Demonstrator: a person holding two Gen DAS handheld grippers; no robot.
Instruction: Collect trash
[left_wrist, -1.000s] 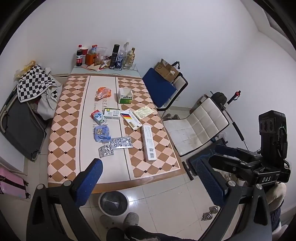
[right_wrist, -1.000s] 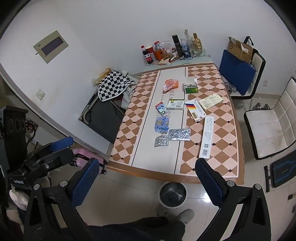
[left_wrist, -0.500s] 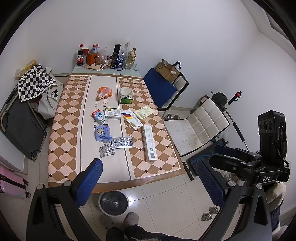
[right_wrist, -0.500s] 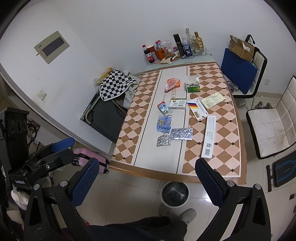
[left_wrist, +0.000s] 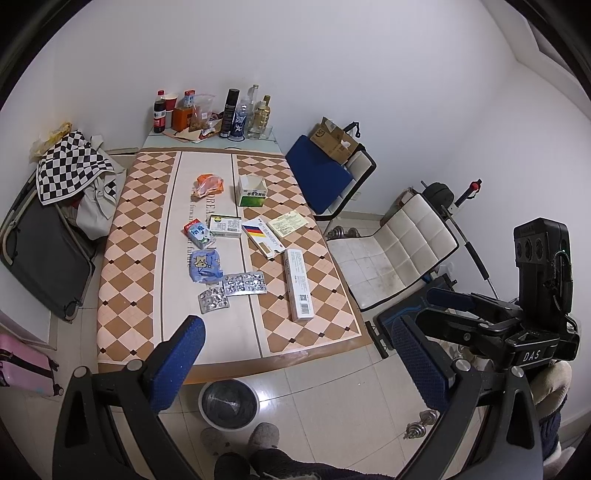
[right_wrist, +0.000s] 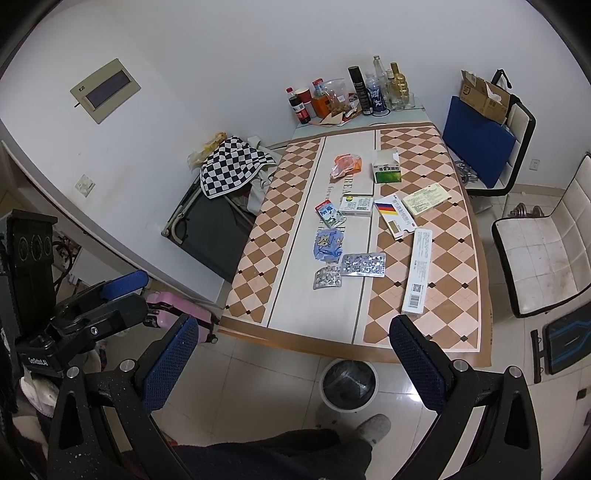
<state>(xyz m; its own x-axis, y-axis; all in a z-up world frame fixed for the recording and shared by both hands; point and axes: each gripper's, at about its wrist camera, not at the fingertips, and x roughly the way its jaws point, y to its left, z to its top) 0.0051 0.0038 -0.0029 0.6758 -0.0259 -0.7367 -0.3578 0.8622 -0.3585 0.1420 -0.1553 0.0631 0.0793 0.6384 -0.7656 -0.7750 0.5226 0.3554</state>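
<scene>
Trash lay scattered along the checkered table (left_wrist: 129, 258): two foil blister packs (left_wrist: 243, 283), a crumpled blue wrapper (left_wrist: 205, 265), a small milk carton (left_wrist: 198, 232), an orange bag (left_wrist: 208, 184), a long white box (left_wrist: 300, 284) and several flat medicine boxes (left_wrist: 263, 236). A lined waste bin (left_wrist: 228, 403) stood on the floor just beyond the table's near edge. The left claw (left_wrist: 295, 365) and the right claw (right_wrist: 291, 365) both hung spread wide and empty, well above the table, nothing between their fingers.

Judging from this, the thin blister packs would be the awkward ones: lying flat, they could slide away or slip from a pinch. A drop made from this height might miss the bin, since it sat partly tucked under the table edge. The bottles (left_wrist: 236, 114) at the far end could be knocked over by a long reach.
</scene>
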